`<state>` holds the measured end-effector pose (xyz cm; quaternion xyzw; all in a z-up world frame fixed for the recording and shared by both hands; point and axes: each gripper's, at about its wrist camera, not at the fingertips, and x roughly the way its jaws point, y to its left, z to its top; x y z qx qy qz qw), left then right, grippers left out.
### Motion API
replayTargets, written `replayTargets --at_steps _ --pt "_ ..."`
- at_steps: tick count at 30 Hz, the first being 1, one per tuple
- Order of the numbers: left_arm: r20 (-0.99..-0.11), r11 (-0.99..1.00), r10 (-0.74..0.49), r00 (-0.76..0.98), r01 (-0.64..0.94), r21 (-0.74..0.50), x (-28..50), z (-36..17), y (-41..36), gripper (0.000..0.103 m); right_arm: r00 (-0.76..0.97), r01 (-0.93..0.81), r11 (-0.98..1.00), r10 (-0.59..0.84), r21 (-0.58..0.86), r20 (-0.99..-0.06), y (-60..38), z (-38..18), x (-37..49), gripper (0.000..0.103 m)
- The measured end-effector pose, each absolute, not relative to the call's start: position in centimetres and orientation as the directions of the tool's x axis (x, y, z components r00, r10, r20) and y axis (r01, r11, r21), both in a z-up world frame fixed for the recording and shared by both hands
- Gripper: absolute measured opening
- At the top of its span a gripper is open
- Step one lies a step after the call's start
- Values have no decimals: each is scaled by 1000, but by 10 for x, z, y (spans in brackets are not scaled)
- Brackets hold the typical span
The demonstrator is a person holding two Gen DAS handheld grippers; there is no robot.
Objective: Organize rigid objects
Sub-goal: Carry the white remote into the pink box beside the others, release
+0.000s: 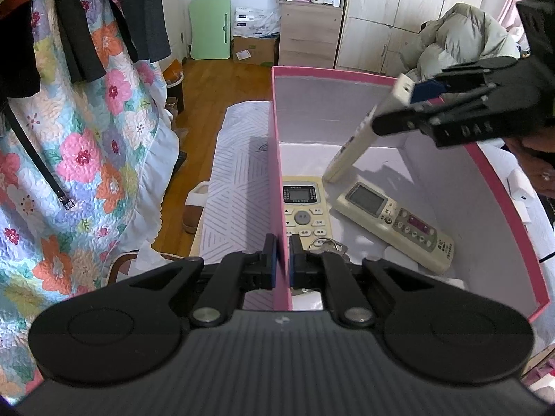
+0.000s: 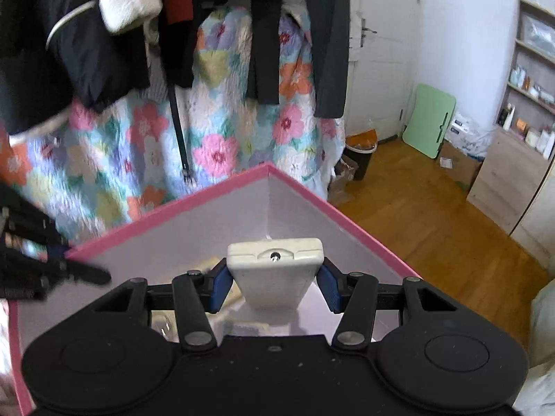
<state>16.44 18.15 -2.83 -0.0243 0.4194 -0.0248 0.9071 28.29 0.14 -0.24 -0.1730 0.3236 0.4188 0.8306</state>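
Nearest to us, our left gripper (image 1: 282, 260) has its fingers (image 1: 270, 260) closed on the near wall of the pink box (image 1: 503, 187), pinching the cardboard between the blue pads. Just beyond, inside the box, a bunch of keys (image 1: 327, 244) lies beside two cream remotes: one with a round grey button (image 1: 305, 208) against the left wall, another (image 1: 395, 223) lying at an angle to its right. Above them our right gripper (image 2: 275, 286) has its fingers clamped on a third, white remote (image 2: 275, 270), tilted nose-down over the box interior. Farther off, a floral quilt (image 1: 86, 159) hangs under dark clothes (image 1: 86, 17), and a green board (image 1: 210, 27) leans against the wall.
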Motion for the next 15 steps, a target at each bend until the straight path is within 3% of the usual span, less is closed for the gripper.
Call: replayTargets --at_steps 5,10,15 --pt "-759 997 -68 648 23 -69 164 -29 182 6 450 -812 578 540 -76 -711 -1 -3 276 58" --pt "-759 997 -67 647 24 -68 164 -28 184 6 551 -769 593 426 -239 -718 6 -14 269 61" --pt "-762 998 -64 645 20 -68 165 -28 183 6 609 -712 666 427 -223 -668 -18 -2 259 62"
